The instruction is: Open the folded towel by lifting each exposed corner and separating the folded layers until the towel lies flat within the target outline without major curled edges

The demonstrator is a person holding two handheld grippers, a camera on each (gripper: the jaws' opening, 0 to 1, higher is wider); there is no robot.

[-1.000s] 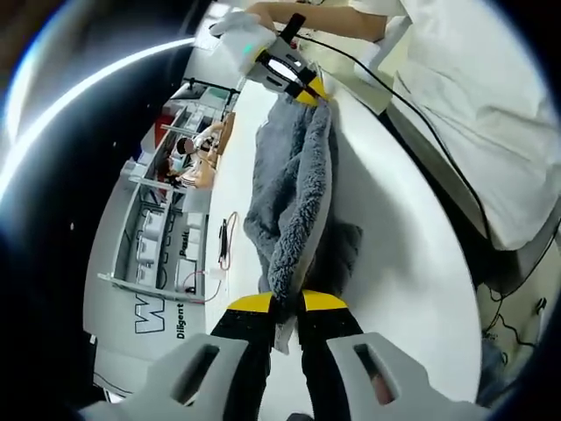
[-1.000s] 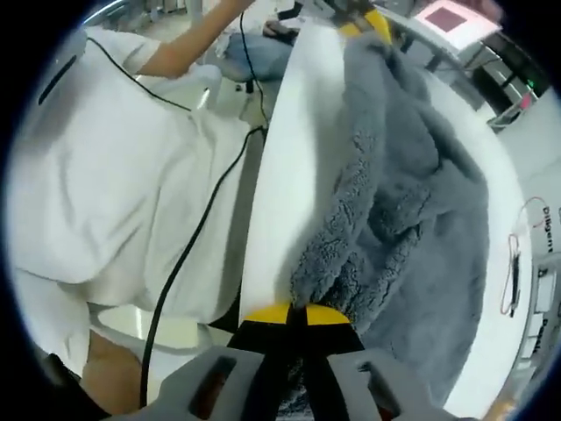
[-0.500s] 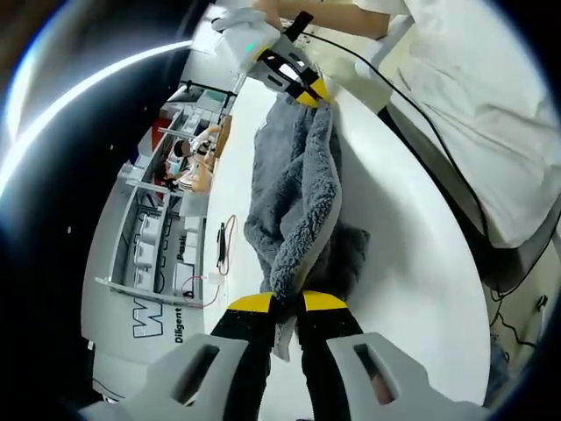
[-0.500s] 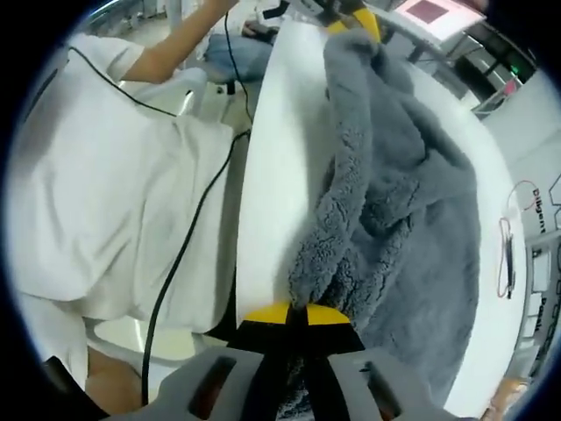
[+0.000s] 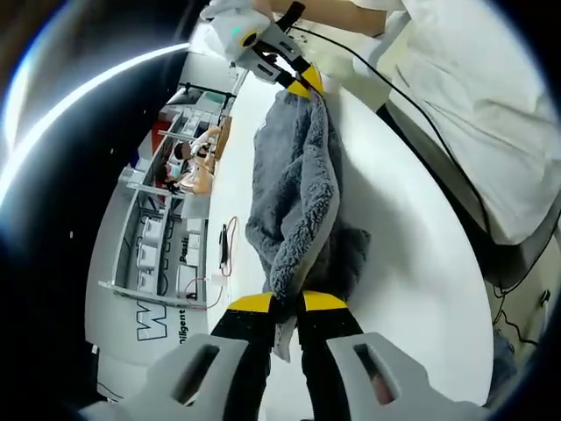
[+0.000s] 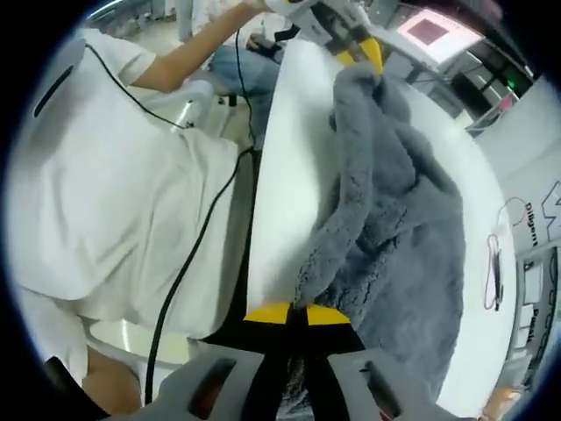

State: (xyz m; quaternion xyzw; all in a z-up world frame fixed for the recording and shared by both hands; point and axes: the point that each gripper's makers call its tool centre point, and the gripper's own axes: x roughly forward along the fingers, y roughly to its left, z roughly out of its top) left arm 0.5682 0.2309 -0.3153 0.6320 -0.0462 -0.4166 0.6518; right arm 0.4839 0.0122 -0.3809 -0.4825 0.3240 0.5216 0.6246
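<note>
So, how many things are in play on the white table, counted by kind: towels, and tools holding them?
Grey towel: 1
Tools shut on the towel: 2, the left tool and the right tool
Total: 3, over the white table

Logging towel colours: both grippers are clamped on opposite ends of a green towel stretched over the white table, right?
Not green: the towel is grey, as the left gripper view shows. The left gripper and right gripper do clamp opposite ends over the white table.
</note>
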